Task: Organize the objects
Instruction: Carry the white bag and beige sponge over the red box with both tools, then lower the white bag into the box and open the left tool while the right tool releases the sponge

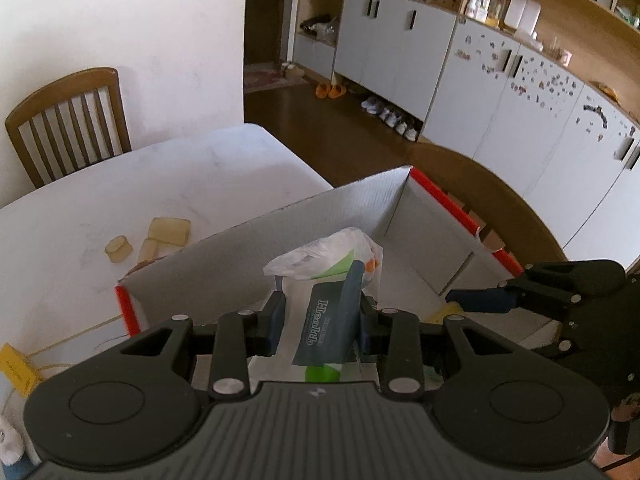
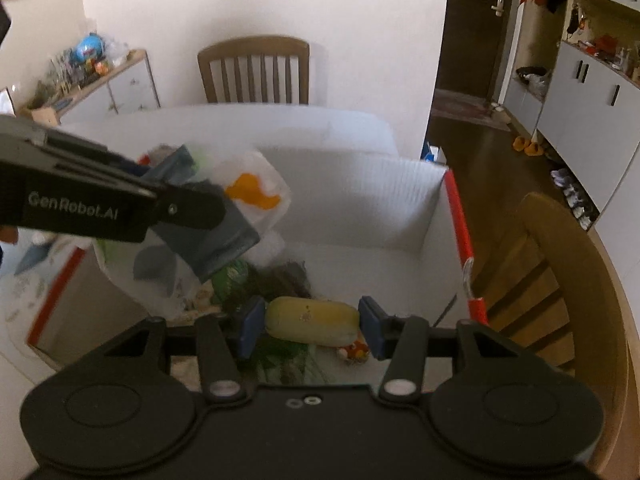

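We hold the left gripper [image 1: 320, 322] over the open white box [image 1: 348, 216] with red edges, which stands on the white table [image 1: 200, 168]. Its blue pads are clamped on a clear plastic bag [image 1: 320, 260]; inside the bag sits a dark packet [image 1: 328, 320] printed with the word "Health", plus something green and something orange. In the right wrist view the same bag [image 2: 256, 196] hangs in the air above the left half of the box [image 2: 360, 200], carried by the left gripper [image 2: 192, 210], which enters from the left.

We hold the right gripper [image 2: 312, 326] lower, inside the box near its front wall. A yellow oblong block [image 2: 312, 320] fills the gap between its blue pads [image 2: 250, 326], and both pads touch its ends, so we read this gripper as clenched on the block. Below it, on the box floor, lie dark and green wrapped items [image 2: 280, 280] and a small red and white item [image 2: 354, 352].

On the table left of the box lie a few pale yellow blocks [image 1: 168, 232]. A wooden chair [image 1: 68, 120] stands at the far side of the table against the white wall
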`<state>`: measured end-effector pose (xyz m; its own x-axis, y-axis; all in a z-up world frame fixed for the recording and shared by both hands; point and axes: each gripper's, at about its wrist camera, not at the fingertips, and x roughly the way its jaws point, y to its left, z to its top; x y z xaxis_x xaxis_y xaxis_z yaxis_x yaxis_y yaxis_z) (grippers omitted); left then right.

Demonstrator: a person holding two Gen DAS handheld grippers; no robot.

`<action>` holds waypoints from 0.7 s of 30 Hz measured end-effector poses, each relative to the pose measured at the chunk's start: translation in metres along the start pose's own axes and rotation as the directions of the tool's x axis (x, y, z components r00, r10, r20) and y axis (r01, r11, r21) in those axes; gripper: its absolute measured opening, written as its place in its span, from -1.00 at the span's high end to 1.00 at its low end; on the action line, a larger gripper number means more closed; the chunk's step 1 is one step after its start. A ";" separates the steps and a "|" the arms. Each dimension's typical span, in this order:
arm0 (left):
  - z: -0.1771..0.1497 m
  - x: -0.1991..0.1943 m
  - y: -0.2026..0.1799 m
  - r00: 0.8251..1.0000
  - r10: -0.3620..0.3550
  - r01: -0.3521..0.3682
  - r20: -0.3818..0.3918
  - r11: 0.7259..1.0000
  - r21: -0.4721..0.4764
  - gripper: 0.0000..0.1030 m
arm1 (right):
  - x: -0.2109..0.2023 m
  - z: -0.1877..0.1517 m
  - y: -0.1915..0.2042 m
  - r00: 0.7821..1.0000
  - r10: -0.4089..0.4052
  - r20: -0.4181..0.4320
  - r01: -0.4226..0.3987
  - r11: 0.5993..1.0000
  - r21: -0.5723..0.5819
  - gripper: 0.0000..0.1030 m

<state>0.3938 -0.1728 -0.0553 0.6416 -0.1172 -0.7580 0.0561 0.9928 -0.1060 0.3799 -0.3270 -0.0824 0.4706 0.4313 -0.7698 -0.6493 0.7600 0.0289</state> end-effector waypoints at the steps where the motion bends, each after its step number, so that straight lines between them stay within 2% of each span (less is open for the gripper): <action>1: 0.001 0.004 -0.001 1.000 0.000 0.000 -0.006 1.000 0.007 0.33 | 0.003 -0.001 -0.001 1.000 0.005 -0.007 -0.005 1.000 0.001 0.03; 8: 0.009 0.027 -0.006 0.999 0.004 -0.003 -0.039 1.000 0.029 0.33 | 0.011 -0.005 0.000 0.997 0.053 -0.055 -0.054 0.998 -0.031 0.03; 21: 0.006 0.060 -0.017 0.992 -0.001 0.007 -0.128 0.999 0.044 0.33 | 0.028 -0.012 0.008 0.992 0.050 -0.114 -0.056 0.997 -0.053 0.03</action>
<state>0.4361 -0.1965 -0.0949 0.5381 -0.1207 -0.8342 0.0946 0.9921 -0.0825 0.3810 -0.3141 -0.1114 0.3662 0.4106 -0.8351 -0.7058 0.7073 0.0382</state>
